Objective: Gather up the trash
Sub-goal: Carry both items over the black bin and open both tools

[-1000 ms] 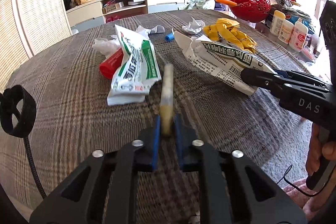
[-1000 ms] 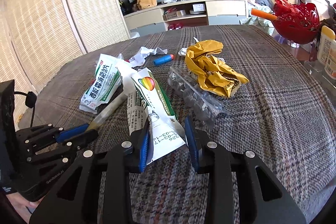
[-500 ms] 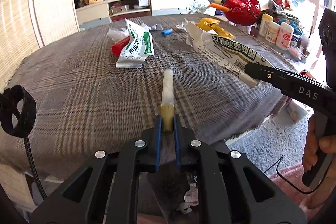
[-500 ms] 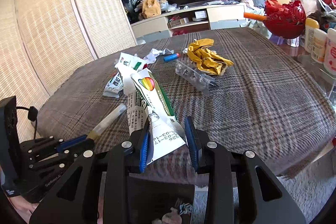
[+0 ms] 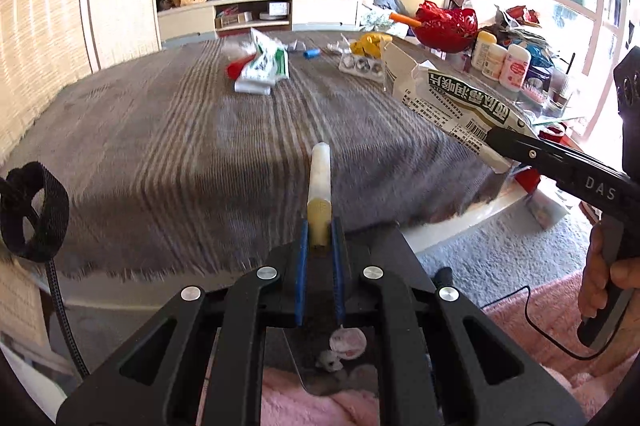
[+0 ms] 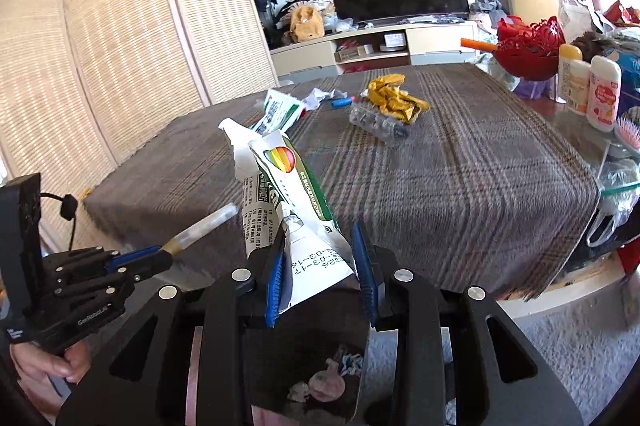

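Left gripper (image 5: pixel 319 246) is clamped nearly closed on a pale tube (image 5: pixel 319 182); right gripper (image 6: pixel 320 266) is pinching a crumpled wrapper (image 6: pixel 296 210) (only by its bottom edge). Below both jaws sits a dark bin (image 5: pixel 320 358). The wrapper could slip and miss it; more trash lies ahead on the table (image 6: pixel 460 186).

near half of the table (image 5: pixel 168 146) lies bare; wrappers (image 5: pixel 262 66) and bottles (image 5: pixel 516 66) crowd its far side.
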Motion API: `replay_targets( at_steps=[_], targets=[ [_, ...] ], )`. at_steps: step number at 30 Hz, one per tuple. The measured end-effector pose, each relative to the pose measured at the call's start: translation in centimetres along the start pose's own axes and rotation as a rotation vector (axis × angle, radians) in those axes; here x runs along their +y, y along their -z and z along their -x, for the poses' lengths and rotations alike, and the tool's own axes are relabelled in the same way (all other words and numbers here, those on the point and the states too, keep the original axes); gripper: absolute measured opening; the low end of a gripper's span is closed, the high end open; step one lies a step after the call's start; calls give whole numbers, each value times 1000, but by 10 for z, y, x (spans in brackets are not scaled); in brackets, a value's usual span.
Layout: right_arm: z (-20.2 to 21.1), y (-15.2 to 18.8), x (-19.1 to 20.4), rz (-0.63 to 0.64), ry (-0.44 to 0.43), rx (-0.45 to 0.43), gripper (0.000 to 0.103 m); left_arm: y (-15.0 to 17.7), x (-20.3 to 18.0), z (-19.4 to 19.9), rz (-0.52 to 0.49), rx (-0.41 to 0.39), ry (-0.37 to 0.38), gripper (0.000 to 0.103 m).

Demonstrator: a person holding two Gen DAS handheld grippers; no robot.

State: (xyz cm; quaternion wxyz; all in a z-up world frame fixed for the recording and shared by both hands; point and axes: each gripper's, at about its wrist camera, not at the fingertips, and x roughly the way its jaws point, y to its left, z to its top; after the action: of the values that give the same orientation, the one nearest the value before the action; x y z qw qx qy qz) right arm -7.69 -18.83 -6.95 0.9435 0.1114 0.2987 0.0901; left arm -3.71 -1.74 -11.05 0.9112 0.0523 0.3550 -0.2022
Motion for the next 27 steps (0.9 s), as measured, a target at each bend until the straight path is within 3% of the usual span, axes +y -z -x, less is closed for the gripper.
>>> replay_targets(
  at_steps=[5, 12, 17, 27],
  targets=[
    [7, 20, 2, -1, -17, 38, 33, 15, -7, 0, 8, 33, 19, 10],
    [-7, 60, -1, -22, -26, 176, 33, 41, -18, -9, 17, 104, 60, 10],
    [-36, 83, -8, -50, -13, 289, 33, 64, -25, -39, 33, 197, 91, 10],
    [-87, 99, -12, -91, 24, 419, 33, 85, -20, -94, 64, 330, 105, 10]
  ],
)
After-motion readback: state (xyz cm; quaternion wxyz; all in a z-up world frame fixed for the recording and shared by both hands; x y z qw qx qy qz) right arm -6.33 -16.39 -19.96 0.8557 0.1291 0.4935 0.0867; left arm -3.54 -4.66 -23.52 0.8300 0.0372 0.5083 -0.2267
